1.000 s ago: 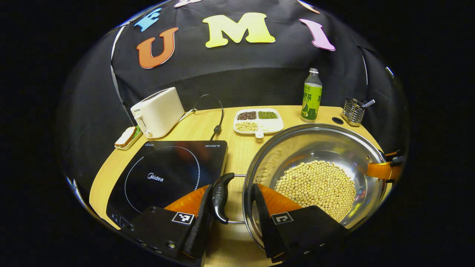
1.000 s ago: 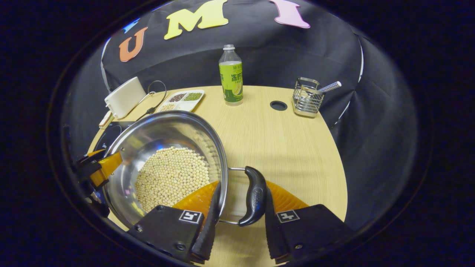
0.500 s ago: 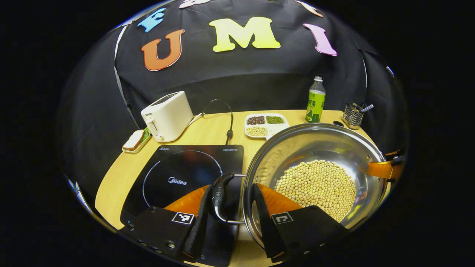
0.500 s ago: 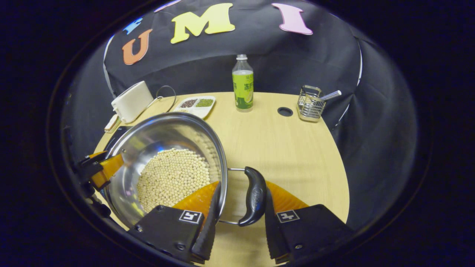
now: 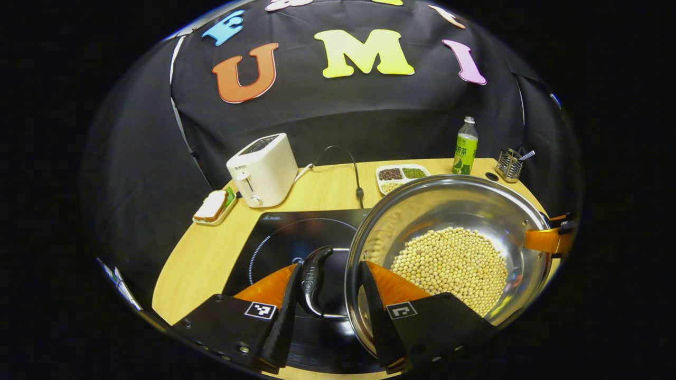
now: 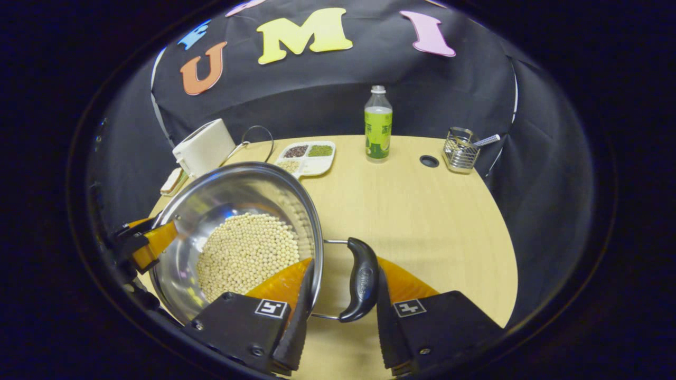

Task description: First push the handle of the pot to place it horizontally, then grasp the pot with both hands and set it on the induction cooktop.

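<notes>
A steel pot (image 5: 449,203) half full of pale beans (image 5: 449,264) hangs over the right part of the black induction cooktop (image 5: 285,237). My left gripper (image 5: 327,309) is shut on the pot's left black handle (image 5: 312,279): one finger sits outside the grip, the other inside the rim. In the right gripper view, my right gripper (image 6: 342,309) is shut the same way on the other black handle (image 6: 361,278), with the pot (image 6: 232,190) to its left. Each gripper also shows small at the pot's far rim in the other's view.
Along the back of the wooden table (image 6: 422,211) stand a white toaster (image 5: 262,169) with its cable (image 5: 356,179), a small plate with bread (image 5: 214,206), a divided tray of beans (image 5: 401,177), a green bottle (image 6: 378,126) and a wire holder (image 6: 460,153).
Both grippers carried the pot to the left, still shut on its handles. The cooktop, earlier beside the pot, now lies under its left side.
</notes>
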A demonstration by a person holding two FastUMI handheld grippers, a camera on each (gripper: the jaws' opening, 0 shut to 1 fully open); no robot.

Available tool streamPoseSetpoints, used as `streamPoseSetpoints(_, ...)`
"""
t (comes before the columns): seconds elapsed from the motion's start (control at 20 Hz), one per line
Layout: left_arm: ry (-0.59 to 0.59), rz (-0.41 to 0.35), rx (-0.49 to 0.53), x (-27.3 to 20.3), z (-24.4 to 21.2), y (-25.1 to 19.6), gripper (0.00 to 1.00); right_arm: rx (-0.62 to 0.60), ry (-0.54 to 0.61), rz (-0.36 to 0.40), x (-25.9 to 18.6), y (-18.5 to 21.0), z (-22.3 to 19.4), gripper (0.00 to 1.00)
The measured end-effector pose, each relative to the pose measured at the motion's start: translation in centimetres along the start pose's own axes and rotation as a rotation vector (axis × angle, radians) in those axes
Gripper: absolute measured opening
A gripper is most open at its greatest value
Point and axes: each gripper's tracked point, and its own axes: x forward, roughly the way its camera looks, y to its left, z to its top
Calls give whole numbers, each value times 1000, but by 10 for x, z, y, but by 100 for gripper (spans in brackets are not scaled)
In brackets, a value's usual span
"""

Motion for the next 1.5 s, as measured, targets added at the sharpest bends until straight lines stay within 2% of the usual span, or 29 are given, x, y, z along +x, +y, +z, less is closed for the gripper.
streamPoseSetpoints(0.8, 32, 30, 13, 28, -3, 130, 61, 37, 35, 17, 29, 138, 4, 56)
streamPoseSetpoints(1.15, 39, 43, 16, 43, -1, 158, 61, 38, 33, 14, 45, 170, 11, 56)
streamPoseSetpoints(1.5, 47, 32, 24, 62, -4, 162, 61, 51, 48, -6, 59, 175, 7, 56)
